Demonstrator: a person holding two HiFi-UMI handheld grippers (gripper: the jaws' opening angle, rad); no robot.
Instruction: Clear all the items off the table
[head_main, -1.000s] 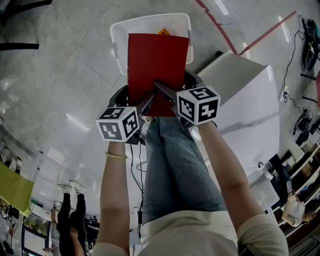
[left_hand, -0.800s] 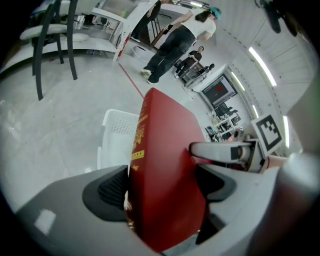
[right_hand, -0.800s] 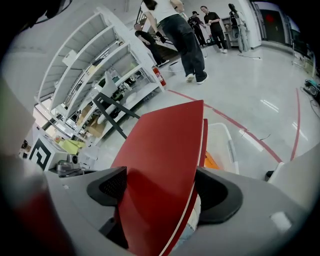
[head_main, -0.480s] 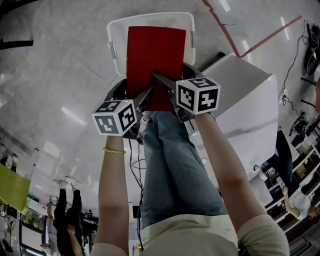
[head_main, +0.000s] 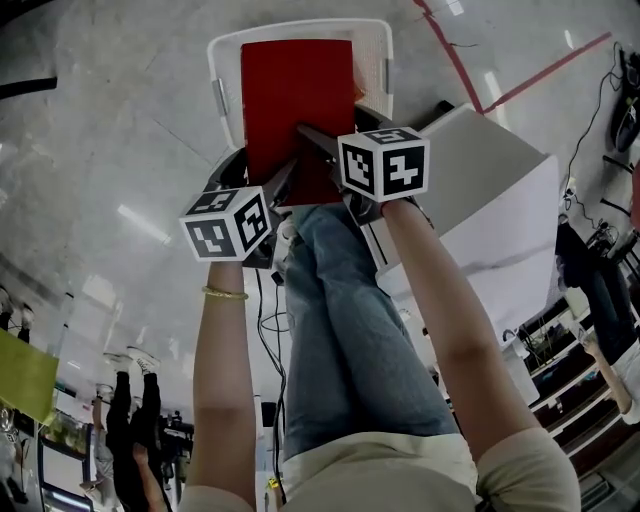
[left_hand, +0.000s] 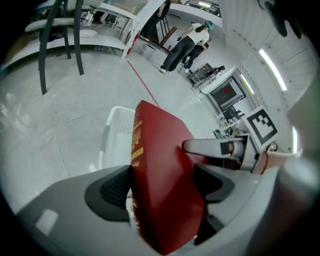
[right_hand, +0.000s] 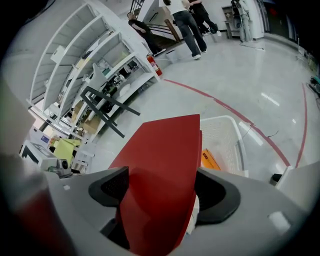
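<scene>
A red book (head_main: 298, 100) hangs over a white basket (head_main: 222, 62) that stands on the floor. Both grippers hold the book by its near edge. My left gripper (head_main: 284, 192) has it between its jaws, which are closing, and the pads press on its spine and cover (left_hand: 160, 195). My right gripper (head_main: 320, 150) grips it from the right, jaws also closing, with the cover (right_hand: 160, 165) filling the gap between the pads. An orange item (right_hand: 210, 160) lies inside the basket (right_hand: 227, 132).
A white table (head_main: 490, 200) stands to the right of my legs. Red tape lines (head_main: 520, 72) cross the grey floor. Shelving (right_hand: 95, 65) and a black frame (right_hand: 105, 107) stand off to the left, and people (right_hand: 192, 20) stand far back.
Both grippers have carried the red book forward, so it now covers more of the basket's opening. The grip on the book looks the same.
</scene>
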